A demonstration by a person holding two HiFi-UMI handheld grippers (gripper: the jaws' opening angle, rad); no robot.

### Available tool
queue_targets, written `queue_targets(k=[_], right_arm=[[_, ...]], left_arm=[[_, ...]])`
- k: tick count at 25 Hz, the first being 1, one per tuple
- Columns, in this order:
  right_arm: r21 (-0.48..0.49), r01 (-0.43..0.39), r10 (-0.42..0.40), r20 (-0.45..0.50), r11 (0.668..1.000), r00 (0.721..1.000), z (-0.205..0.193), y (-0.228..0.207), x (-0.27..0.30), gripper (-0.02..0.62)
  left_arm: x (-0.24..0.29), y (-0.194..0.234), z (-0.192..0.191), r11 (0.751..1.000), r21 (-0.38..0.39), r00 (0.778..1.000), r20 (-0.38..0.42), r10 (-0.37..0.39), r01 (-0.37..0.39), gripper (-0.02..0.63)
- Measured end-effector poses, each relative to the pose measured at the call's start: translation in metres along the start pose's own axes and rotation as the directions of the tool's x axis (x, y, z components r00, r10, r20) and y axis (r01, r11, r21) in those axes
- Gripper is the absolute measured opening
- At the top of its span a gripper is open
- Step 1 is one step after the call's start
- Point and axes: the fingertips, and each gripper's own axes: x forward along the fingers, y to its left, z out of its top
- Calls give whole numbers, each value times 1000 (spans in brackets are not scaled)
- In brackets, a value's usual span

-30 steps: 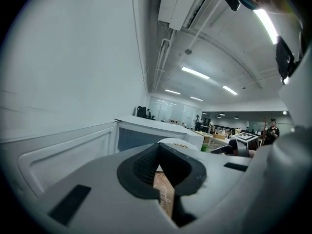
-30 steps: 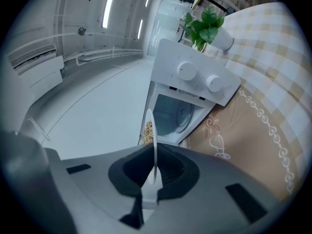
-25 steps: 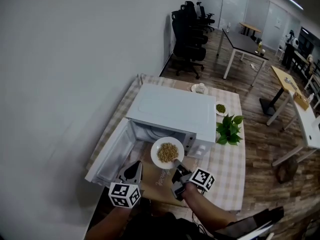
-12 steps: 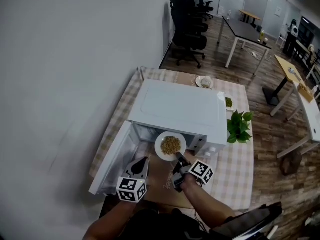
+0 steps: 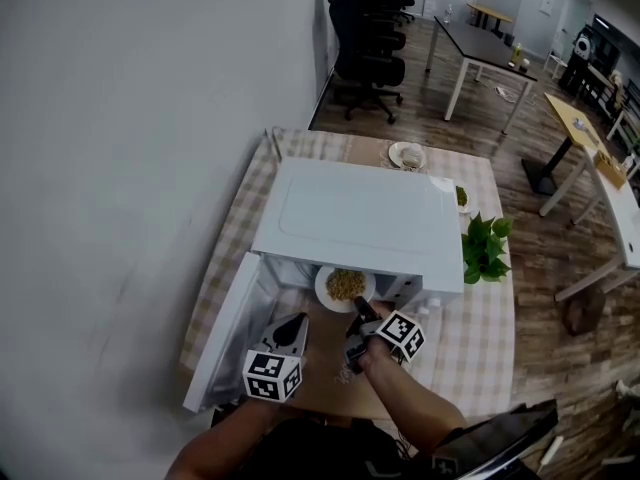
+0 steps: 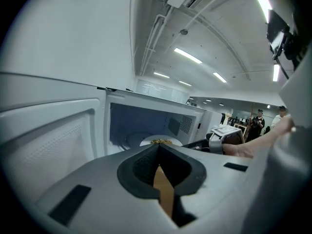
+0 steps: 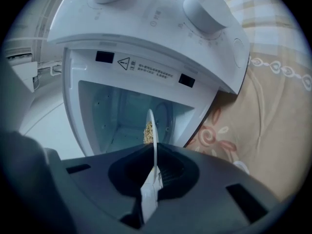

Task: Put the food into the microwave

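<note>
White plate [image 5: 345, 290] of food [image 5: 345, 283] is held at the microwave [image 5: 365, 218] cavity mouth, partly under the microwave's top edge, its rim clamped by the right hand-held gripper [image 5: 357, 311]. Left hand-held gripper [image 5: 297, 322]: jaws together, empty, in front of the microwave beside its open door [image 5: 225, 340].

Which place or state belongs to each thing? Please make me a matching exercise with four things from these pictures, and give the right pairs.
Things:
1. plate of food
2. microwave door
3. green plant
4. farthest dish

Places or states:
A. on the table, beyond the microwave, near the far edge
B. swung open
C. gripped at its rim by the jaws of the right gripper, at the microwave's opening
D. on the table, right of the microwave in the head view

Pairs: 1-C, 2-B, 3-D, 4-A.
</note>
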Motion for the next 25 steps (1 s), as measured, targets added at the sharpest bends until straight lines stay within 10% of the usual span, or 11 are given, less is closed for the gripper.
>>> queue_targets(k=[25], right_arm=[[69, 120, -128, 129, 990, 983, 21, -21, 47, 18]], left_arm=[[19, 21, -2, 999, -13, 999, -26, -45, 44, 8]])
